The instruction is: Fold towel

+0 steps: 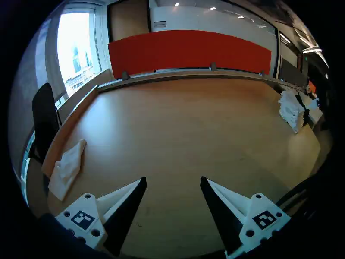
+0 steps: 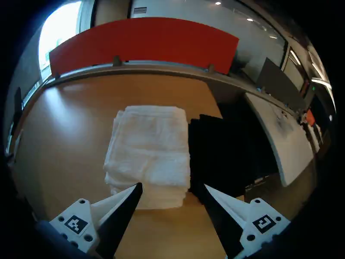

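Note:
In the right gripper view a stack of folded white towels [image 2: 148, 151] lies on the wooden table [image 2: 64, 138] near its right edge. My right gripper [image 2: 171, 190] hovers open just before the stack's near end, nothing between its fingers. In the left gripper view my left gripper [image 1: 173, 183] stands open over bare wood. A single folded white towel [image 1: 68, 168] lies at the table's left edge, left of that gripper. The same stack of towels [image 1: 291, 110] appears far off at the right edge.
A red partition [image 1: 189, 52] runs along the table's far side. A black chair [image 1: 43, 116] stands by the window at the left. In the right gripper view, dark floor [image 2: 228, 151] and a white desk [image 2: 280, 134] lie beyond the table's right edge.

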Demonstrator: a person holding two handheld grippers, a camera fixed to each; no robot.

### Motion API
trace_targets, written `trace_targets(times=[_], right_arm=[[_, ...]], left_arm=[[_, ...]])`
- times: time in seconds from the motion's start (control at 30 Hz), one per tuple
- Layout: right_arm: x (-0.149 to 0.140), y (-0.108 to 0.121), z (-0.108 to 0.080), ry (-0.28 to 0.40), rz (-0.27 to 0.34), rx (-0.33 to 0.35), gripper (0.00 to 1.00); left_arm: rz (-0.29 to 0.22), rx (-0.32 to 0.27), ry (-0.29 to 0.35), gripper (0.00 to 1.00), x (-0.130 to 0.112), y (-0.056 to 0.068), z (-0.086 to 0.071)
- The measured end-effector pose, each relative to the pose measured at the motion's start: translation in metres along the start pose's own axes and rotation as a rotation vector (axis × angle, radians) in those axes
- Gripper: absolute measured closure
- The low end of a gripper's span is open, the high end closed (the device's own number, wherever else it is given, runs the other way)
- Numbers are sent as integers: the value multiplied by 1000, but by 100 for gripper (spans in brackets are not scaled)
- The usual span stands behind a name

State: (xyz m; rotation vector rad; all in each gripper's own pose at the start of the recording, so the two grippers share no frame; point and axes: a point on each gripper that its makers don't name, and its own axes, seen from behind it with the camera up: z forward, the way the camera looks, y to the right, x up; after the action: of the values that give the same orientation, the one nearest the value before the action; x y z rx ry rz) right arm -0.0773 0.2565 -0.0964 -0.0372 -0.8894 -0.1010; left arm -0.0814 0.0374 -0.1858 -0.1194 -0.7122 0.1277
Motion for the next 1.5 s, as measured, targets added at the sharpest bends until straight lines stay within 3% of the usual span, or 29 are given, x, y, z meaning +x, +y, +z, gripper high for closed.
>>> trace_targets(times=[0.5, 0.9, 1.3, 1.5], right_arm=[[65, -31, -34, 258, 33, -23, 0], [133, -46, -83, 577, 68, -95, 0], [157, -69, -103, 666, 54, -113, 0], [168, -83, -110, 695, 49, -99, 0]], left_arm=[[-32, -9, 9, 7, 3, 1, 0], [-44, -16, 9, 8, 6, 1, 1], [-38, -19, 31, 7, 14, -2, 3], [-43, -19, 65, 8, 29, -6, 6]])
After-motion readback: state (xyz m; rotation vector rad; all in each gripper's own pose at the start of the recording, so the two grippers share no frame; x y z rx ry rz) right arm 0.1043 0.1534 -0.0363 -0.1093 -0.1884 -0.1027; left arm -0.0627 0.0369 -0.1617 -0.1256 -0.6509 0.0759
